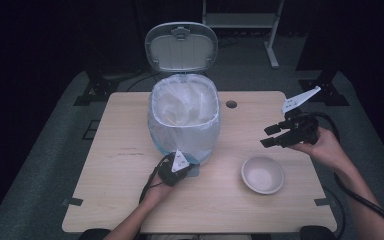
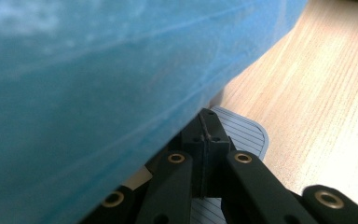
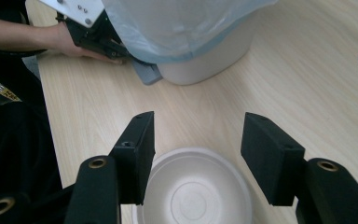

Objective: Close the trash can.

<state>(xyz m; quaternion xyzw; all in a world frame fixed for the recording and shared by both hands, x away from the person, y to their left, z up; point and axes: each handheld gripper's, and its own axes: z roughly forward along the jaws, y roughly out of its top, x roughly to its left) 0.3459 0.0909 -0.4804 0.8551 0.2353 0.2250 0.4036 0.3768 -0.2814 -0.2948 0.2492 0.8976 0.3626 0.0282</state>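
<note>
My left gripper (image 1: pixel 176 171) has its jaws pressed together on the bin's pedal (image 2: pixel 244 133) (lid up). My right gripper (image 3: pixel 196 154), jaws spread and empty, hangs over the white bowl (image 1: pixel 262 174) on the table (image 1: pixel 130 190).

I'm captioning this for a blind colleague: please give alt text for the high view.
A lined pedal bin stands lid-up on a wooden table, the shut left gripper pressing its pedal. The open right gripper hovers above a white bowl.
</note>
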